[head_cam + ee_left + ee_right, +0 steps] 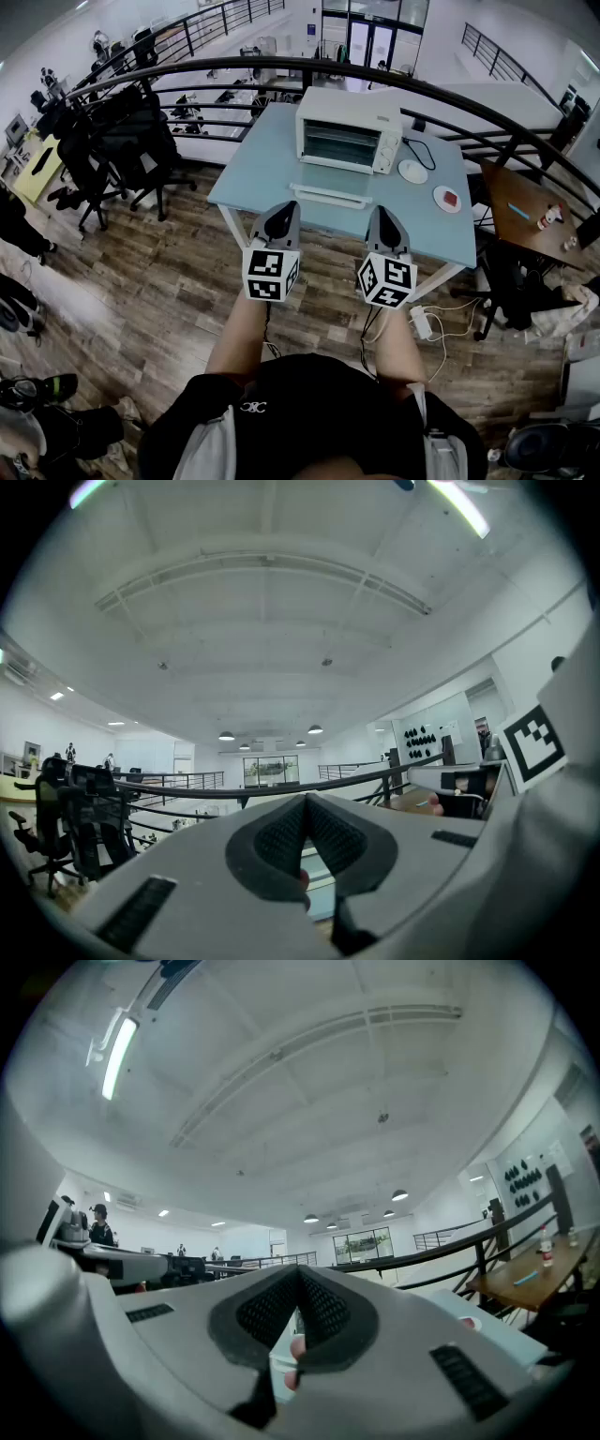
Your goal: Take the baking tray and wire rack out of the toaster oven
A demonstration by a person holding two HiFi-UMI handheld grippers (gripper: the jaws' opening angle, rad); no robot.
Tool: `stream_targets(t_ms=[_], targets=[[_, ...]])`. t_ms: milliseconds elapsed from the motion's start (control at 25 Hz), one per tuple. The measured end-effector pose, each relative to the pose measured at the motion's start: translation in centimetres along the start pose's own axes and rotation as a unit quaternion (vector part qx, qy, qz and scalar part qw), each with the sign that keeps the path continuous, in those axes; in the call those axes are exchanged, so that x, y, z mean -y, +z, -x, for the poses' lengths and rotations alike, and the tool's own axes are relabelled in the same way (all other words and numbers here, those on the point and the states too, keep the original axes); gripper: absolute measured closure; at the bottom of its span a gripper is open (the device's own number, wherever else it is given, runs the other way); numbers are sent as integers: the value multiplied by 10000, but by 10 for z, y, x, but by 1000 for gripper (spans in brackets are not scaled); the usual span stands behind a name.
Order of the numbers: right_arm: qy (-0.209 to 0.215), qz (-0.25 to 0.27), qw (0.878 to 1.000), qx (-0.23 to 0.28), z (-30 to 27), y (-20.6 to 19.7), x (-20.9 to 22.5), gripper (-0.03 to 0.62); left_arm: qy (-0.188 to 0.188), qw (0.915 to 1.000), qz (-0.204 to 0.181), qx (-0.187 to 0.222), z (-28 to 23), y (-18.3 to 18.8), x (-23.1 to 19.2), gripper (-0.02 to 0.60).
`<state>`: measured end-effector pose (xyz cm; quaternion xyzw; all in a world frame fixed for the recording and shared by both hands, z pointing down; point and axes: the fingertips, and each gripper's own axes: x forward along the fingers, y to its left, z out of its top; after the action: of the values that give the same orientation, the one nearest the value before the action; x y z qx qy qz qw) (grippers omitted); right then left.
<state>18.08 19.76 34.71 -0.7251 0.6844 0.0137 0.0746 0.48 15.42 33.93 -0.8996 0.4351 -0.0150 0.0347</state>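
The white toaster oven (347,141) stands at the back of a light blue table (262,159), its glass door facing me and looking closed. I cannot make out the baking tray or wire rack behind the glass. My left gripper (281,214) and right gripper (382,217) hover side by side at the table's front edge, well short of the oven. In the left gripper view the left gripper (307,803) has its pads together with nothing between them. My right gripper (298,1274) is shut and empty too.
A long white flat object (328,195) lies near the table's front edge. To the oven's right sit a white plate (412,171) and a plate with something red (447,199). A dark railing (487,103) curves behind. Office chairs (112,150) stand left, a brown table (530,206) right.
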Motion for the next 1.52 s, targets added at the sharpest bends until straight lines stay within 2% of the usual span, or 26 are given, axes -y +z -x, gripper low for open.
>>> stream_targets(t_ms=[280,480,840,1120,1320,1520], targets=[[-32,77,10000,-15,-3,-11,15,592,109,9999,72,-34,-7,-16,11,572],[113,9,9999,-89,-5,-16,17,592,156,9998,54,-132,-12,-28,19,572],[87,53,9999,-27,-35,-22,34,592,102,9999,70,-9,-52,-31,19,572],[58,76,10000,-1,-84,-30,41,592,-11,9999,147,74,-100,-34,-2,572],[-9,-33,10000,-51,-140,-43,51,592,-83,9999,-26,94,-150,-36,-25,572],[-90,-26,9999,-109,-201,-50,46,592,-235,9997,104,49,-204,-34,-60,572]])
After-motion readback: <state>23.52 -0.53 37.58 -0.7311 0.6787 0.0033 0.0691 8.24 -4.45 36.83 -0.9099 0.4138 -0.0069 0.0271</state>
